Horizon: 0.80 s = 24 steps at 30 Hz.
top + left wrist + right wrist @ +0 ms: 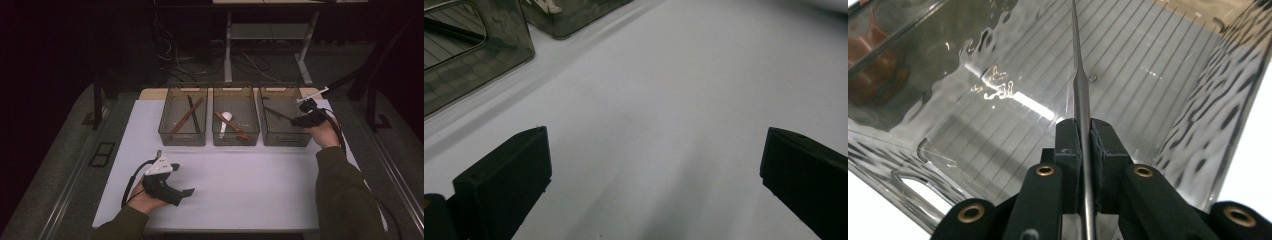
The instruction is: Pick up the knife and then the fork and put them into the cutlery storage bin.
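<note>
Right gripper (pixel 1082 132) fingers pinched tight on a thin metal rod (pixel 1079 80) pointing lengthwise into the right-hand bin (pixel 272 139), beside bins with chopsticks (pixel 187 115) and spoons (pixel 226 120); left gripper (pixel 654 165) fingers wide open, holding nothing, over bare counter (pixel 240 190).

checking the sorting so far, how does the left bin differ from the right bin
The left bin holds two long sticks lying crossed, one reddish and one dark; the right bin has a thin grey metal utensil pointing into it, clamped in the right tongs.
No tongs are at the left bin; the right tongs hang over the right bin's near corner.
Both are smoky see-through bins with cut-out handles, in one row on the white table.
</note>
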Tool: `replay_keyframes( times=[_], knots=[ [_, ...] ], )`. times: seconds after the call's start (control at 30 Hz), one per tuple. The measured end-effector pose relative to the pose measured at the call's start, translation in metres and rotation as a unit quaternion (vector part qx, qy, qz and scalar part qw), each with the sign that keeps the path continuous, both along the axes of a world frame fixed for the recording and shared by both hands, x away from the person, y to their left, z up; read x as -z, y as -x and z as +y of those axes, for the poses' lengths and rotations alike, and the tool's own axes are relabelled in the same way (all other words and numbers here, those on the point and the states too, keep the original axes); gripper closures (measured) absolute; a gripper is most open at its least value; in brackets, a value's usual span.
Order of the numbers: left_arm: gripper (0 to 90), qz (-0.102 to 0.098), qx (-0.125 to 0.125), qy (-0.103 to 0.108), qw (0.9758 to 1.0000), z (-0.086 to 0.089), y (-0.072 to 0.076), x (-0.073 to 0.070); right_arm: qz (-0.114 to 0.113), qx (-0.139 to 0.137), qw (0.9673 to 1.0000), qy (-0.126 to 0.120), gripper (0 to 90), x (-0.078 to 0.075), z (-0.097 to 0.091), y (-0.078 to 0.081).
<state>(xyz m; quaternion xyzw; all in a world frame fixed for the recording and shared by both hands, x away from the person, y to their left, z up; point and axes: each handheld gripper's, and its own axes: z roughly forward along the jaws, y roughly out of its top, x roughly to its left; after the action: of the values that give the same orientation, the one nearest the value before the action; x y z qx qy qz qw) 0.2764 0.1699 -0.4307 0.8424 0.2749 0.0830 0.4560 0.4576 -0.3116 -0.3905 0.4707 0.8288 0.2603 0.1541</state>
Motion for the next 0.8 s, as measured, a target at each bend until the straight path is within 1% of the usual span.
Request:
replay_keyframes(
  times=[0.13,0.23,0.33,0.37,0.4,0.47,0.6,0.73,0.8],
  knots=[
    [0.0,0.001,0.0,0.002,1.0,-0.001,0.001,0.0,0.01,0.0,0.9999,0.008,82.9,0.002,0.004,-0.001],
    [0.0,0.002,0.003,-0.001,1.0,-0.001,0.001,0.0,0.014,-0.003,0.9997,0.019,82.6,0.001,0.007,-0.001],
    [0.0,0.004,0.004,-0.002,1.0,-0.002,0.001,0.0,0.018,-0.004,0.9996,0.022,81.7,0.002,0.007,-0.002],
    [0.0,0.004,0.004,-0.001,1.0,-0.001,0.001,0.0,0.018,-0.004,0.9996,0.021,79.1,0.003,0.007,-0.002],
    [0.0,0.004,0.005,-0.001,1.0,-0.001,0.001,0.0,0.013,-0.003,0.9998,0.016,74.7,0.003,0.006,-0.002],
    [0.0,0.004,0.003,0.0,1.0,-0.001,0.001,0.0,0.002,0.003,0.9999,0.012,69.6,0.001,0.004,-0.002],
    [0.0,0.005,0.004,-0.001,1.0,-0.001,0.001,0.0,-0.017,0.009,0.9998,-0.006,57.3,-0.004,-0.002,0.001],
    [0.0,0.005,0.004,-0.003,1.0,-0.002,0.001,0.0,-0.035,0.017,0.9985,-0.038,44.2,-0.013,-0.009,0.009],
    [0.0,0.006,0.004,-0.003,1.0,-0.002,0.001,0.0,-0.046,0.015,0.9973,-0.055,39.0,-0.019,-0.011,0.017]
  ],
)
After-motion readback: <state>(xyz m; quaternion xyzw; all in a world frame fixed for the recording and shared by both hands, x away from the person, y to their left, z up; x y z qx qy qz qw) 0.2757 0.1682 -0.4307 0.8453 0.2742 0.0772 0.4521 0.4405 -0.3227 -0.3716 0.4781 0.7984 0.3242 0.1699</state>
